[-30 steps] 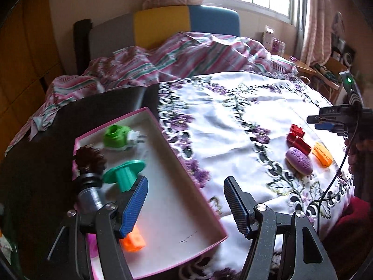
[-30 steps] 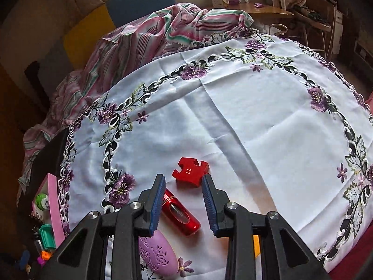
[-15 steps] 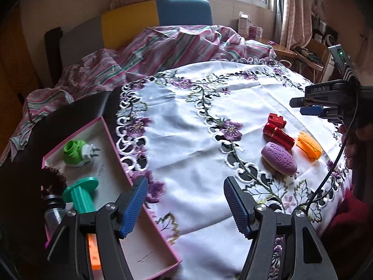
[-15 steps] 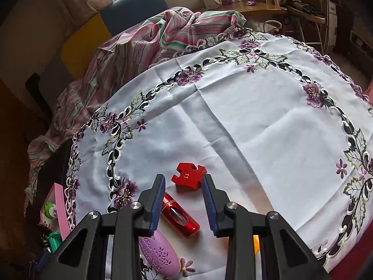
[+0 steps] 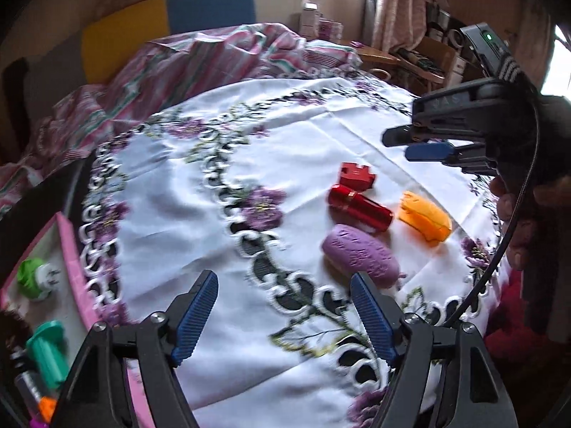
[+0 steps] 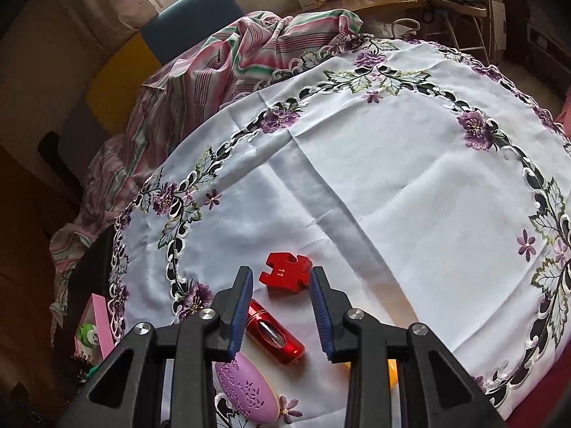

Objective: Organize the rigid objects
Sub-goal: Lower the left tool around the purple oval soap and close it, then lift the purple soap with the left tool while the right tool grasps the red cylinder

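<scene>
The purple embossed oval soap-like bar (image 5: 360, 255) could skid away if the empty, just-widening left gripper (image 5: 285, 315) clips it.

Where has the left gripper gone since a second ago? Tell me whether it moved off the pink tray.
Yes. The left gripper swung right, away from the pink tray, now at the view's left edge, toward the purple case. Its jaws, just opening, hold nothing.

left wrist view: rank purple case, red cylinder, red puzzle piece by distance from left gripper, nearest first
From the left gripper, fingers open and empty:
1. purple case, just beyond the right finger.
2. red cylinder, behind the case.
3. red puzzle piece, farthest, just beyond the cylinder.
</scene>
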`<action>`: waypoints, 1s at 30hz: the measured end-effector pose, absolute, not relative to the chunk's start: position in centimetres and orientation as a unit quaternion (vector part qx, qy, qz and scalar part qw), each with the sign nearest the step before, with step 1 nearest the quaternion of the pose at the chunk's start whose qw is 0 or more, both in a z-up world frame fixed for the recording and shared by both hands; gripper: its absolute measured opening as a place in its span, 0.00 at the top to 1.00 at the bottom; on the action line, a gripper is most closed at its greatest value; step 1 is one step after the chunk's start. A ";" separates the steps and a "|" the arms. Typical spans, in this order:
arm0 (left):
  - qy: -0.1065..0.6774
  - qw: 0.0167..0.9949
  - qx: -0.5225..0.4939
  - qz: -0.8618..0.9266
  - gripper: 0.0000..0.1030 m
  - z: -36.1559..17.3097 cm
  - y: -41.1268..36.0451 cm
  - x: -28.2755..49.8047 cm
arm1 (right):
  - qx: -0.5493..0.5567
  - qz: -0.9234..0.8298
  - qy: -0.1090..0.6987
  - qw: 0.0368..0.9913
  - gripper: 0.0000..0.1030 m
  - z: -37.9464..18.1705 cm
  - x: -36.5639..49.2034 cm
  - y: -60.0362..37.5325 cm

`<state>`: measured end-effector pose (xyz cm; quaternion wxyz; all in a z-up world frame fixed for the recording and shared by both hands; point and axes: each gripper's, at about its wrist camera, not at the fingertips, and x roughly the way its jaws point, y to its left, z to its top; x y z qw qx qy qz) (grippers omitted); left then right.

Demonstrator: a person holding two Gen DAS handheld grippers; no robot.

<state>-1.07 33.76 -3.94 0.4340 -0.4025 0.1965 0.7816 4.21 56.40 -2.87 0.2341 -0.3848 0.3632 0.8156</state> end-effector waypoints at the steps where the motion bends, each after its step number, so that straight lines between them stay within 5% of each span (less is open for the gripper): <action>1: 0.202 0.439 -0.402 0.778 0.23 -4.2 34.3 -0.9 | -0.385 0.815 0.365 0.234 0.68 -2.9 4.2 56.5; 16: 0.158 0.437 -0.510 0.724 0.23 -7.5 41.6 -1.8 | -0.383 0.810 0.377 0.237 0.68 -3.1 4.4 57.1; 19: 0.163 0.436 -0.504 0.728 0.38 -7.7 41.6 -1.8 | -0.386 0.812 0.374 0.230 0.68 -3.3 4.2 56.9; 21: 0.168 0.449 -0.502 0.720 0.60 -7.4 41.2 -1.6 | -0.389 0.815 0.370 0.216 0.68 -3.3 3.8 56.6; 30: 0.164 0.465 -0.493 0.717 0.61 -6.2 37.8 -1.3 | -0.453 0.813 0.330 0.158 0.68 -5.0 1.1 54.2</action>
